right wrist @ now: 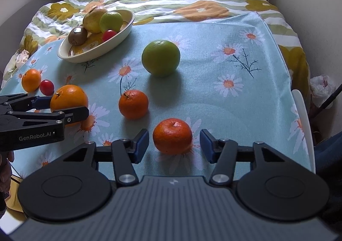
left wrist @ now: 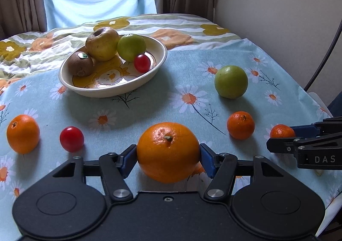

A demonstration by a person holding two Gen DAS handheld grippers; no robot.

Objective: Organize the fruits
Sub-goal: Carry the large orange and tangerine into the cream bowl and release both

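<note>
1. Left wrist view: the left gripper [left wrist: 168, 156] is clenched on a large orange [left wrist: 168, 152], its blue pads pressed to both sides of the fruit, which sits on the daisy-print tablecloth [left wrist: 192, 65].
2. Right wrist view: the right gripper [right wrist: 174, 144] straddles a mandarin [right wrist: 172, 135] with a gap on each side, so nothing is grasped.
3. Readable writing: "GenRobot.AI" on the left gripper's side in the right wrist view; "DAS" on the right gripper's side in the left wrist view.
4. A cream bowl [left wrist: 106, 89] with a cartoon print holds a kiwi [left wrist: 80, 63] bearing a small green sticker, a yellowish apple [left wrist: 102, 44], a green fruit [left wrist: 131, 47] and a cherry tomato [left wrist: 142, 63].
5. Loose on the cloth: another green fruit [left wrist: 231, 81], a second mandarin [left wrist: 240, 125], a small orange [left wrist: 23, 133] and a second cherry tomato [left wrist: 71, 138].
</note>
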